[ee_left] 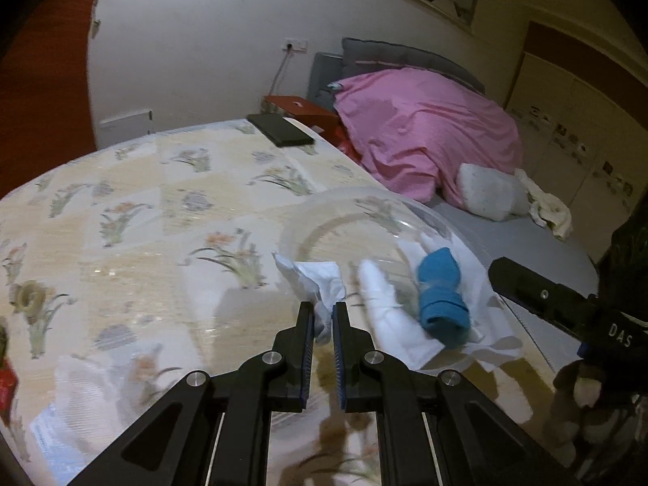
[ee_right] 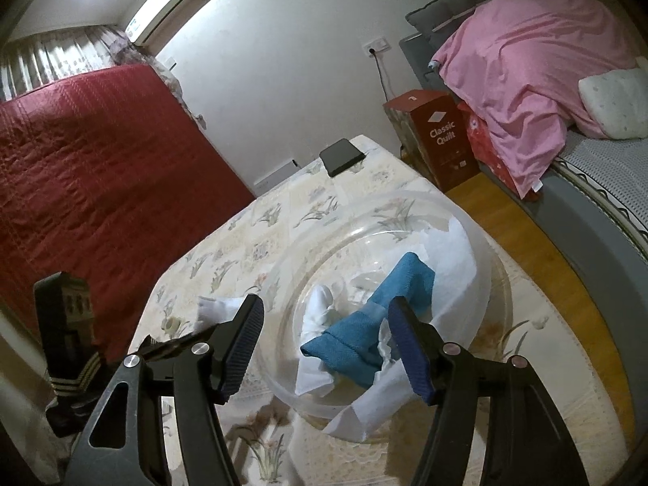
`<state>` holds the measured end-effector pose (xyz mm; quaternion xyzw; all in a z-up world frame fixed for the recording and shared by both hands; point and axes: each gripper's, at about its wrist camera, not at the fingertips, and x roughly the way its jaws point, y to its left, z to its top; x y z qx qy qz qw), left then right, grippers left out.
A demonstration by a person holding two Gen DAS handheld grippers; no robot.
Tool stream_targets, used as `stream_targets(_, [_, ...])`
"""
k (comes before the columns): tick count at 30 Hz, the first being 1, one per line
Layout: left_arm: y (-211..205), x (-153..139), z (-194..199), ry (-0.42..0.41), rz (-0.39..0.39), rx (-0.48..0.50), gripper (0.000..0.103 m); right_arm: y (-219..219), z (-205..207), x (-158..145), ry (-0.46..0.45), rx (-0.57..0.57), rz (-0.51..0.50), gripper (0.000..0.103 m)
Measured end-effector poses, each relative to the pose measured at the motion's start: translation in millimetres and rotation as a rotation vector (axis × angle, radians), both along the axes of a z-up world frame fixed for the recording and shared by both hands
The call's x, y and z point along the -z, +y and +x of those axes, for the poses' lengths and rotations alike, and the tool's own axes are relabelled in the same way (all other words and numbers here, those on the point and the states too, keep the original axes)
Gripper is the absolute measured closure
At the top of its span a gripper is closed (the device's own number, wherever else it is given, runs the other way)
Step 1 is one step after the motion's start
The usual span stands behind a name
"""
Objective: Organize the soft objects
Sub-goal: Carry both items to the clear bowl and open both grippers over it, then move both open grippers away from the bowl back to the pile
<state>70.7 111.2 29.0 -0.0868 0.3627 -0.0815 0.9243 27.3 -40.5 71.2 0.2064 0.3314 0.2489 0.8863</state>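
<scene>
A clear plastic bowl (ee_left: 308, 218) stands on the floral table. Inside it lie a rolled blue sock (ee_left: 441, 295) and white cloths (ee_left: 389, 316). My left gripper (ee_left: 324, 316) is shut on a crumpled white cloth (ee_left: 320, 283) just outside the bowl's near-left rim. In the right wrist view my right gripper (ee_right: 326, 344) hangs open above the bowl (ee_right: 498, 283), its fingers on either side of the blue sock (ee_right: 364, 324), not touching it. The held white cloth (ee_right: 218, 307) shows at the left of that view. One right finger (ee_left: 526, 283) reaches in from the right.
A black flat case (ee_left: 279, 129) lies at the table's far edge and a tape roll (ee_left: 26, 299) at its left. Beyond the table stand a red "Classic Quilt" box (ee_right: 441, 137) and a bed with a pink quilt (ee_right: 518, 65). A red quilted cover (ee_right: 89, 154) lies to the left.
</scene>
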Motion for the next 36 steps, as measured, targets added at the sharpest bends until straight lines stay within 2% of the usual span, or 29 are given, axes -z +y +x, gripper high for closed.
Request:
stream_targets(7, [-18,9,13,0.019,-0.024,0.049,0.092,-6,0,4,0.011,0.008,-0.001,0.038])
stream_targets(8, [-19,11,14,0.024,-0.026,0.051,0.085,-7,0,4,0.012,0.009,-0.001,0.038])
stream_targets(9, [-20,13,16,0.032,-0.032,0.051,0.067,-7,0,4,0.013,0.01,-0.001,0.038])
stream_targets(10, [-19,14,16,0.035,-0.04,0.046,0.056,-8,0,5,0.013,0.01,-0.001,0.038])
stream_targets(11, [-17,15,15,0.032,-0.051,0.035,0.036,-8,0,5,0.014,0.009,-0.001,0.038])
stream_targets(12, [-14,16,13,0.026,-0.061,0.026,0.03,-7,1,5,0.015,0.009,-0.001,0.038])
stream_targets(21, [-3,19,6,0.039,-0.061,-0.013,0.03,-3,-3,5,0.001,-0.006,-0.01,0.038])
stream_targets(29, [-4,24,2,0.041,0.024,-0.046,0.03,-3,-4,6,-0.009,-0.007,-0.001,0.037])
stream_targets(32, [-1,26,3,0.05,0.025,-0.053,0.03,-1,-9,4,-0.034,-0.013,-0.003,0.036])
stream_targets(33, [0,26,2,0.052,0.023,-0.057,0.03,0,-10,4,-0.044,-0.014,-0.007,0.035])
stream_targets(35, [1,26,1,0.051,0.022,-0.06,0.03,4,-13,3,-0.065,-0.014,-0.016,0.021])
stream_targets(36, [1,26,0,0.05,0.023,-0.061,0.03,5,-14,2,-0.079,-0.009,-0.024,0.018])
